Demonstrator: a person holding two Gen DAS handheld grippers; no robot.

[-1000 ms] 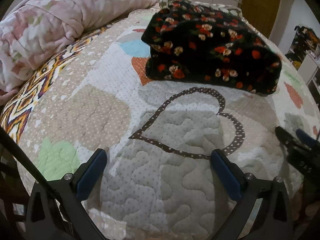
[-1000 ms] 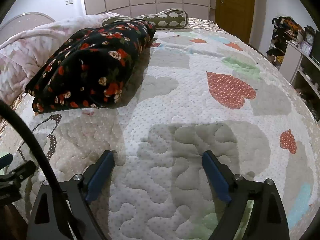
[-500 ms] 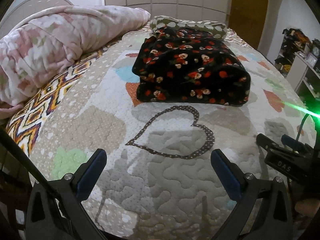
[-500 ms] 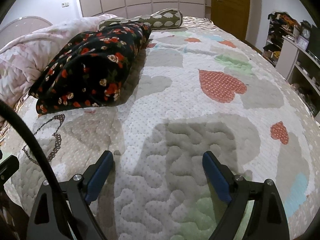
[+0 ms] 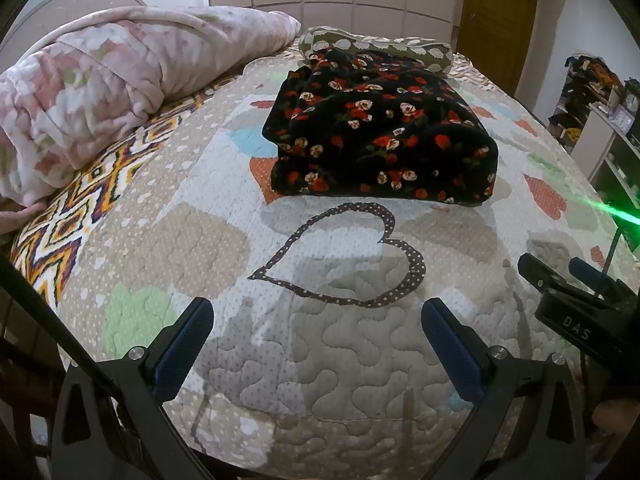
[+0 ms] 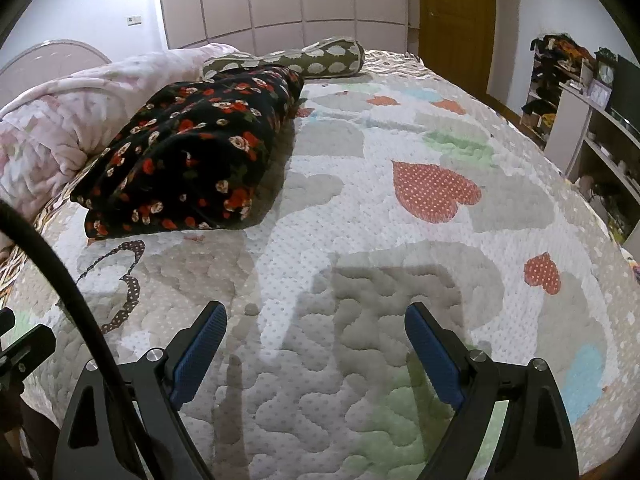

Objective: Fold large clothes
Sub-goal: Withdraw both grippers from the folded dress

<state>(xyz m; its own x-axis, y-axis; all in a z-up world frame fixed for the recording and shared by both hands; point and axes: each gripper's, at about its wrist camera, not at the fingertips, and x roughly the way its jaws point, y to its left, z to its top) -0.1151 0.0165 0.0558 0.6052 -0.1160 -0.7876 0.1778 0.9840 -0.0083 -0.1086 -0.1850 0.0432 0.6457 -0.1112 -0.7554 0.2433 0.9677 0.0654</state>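
Observation:
A black garment with red and cream flowers (image 5: 380, 128) lies folded in a thick rectangle on the quilted bed; it also shows in the right wrist view (image 6: 192, 152) at the upper left. My left gripper (image 5: 316, 312) is open and empty, well short of the garment, over the dotted heart outline (image 5: 344, 260). My right gripper (image 6: 316, 316) is open and empty over the bare quilt, to the right of the garment. The right gripper's fingers (image 5: 560, 280) show at the right edge of the left wrist view.
A rolled pink floral duvet (image 5: 100, 96) lies along the bed's left side. A green bolster pillow (image 6: 296, 58) lies behind the garment. Shelves with clutter (image 6: 572, 92) stand at the right, a wooden door (image 6: 456, 16) beyond. The bed's near edge is just below the grippers.
Both grippers have drawn back and up from the bed, so the folded garment looks farther away. The garment has not moved. Both grippers stay open.

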